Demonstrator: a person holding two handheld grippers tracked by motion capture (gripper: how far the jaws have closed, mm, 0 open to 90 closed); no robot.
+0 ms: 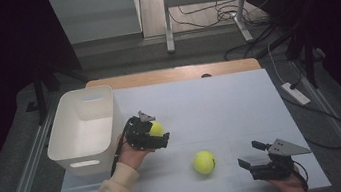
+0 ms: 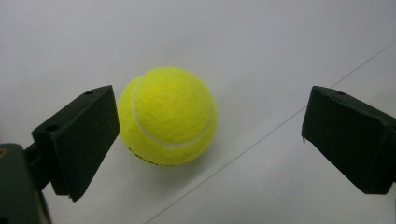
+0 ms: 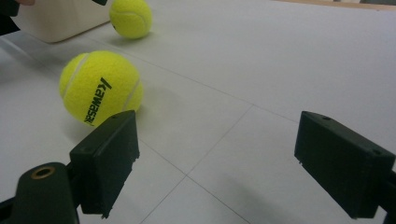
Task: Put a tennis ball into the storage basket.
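Your left tool [image 1: 155,130] is spread, with 1 ball [image 1: 156,128] between its jaws, close to the left jaw. Your right tool [image 1: 252,155] is spread too, the second ball [image 1: 204,162] lying near it on the tabletop [image 1: 220,104].

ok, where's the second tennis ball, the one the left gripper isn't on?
In the high view the free tennis ball lies on the table's near centre, just left of the open right gripper and right of the left gripper.

Two yellow-green tennis balls [image 1: 204,162] [image 1: 156,128] with pale curved seams were seen, the nearer printed in dark lettering; a white bin [image 1: 85,129], black gripper jaws and a pale grey-white table [image 1: 220,104] were shown
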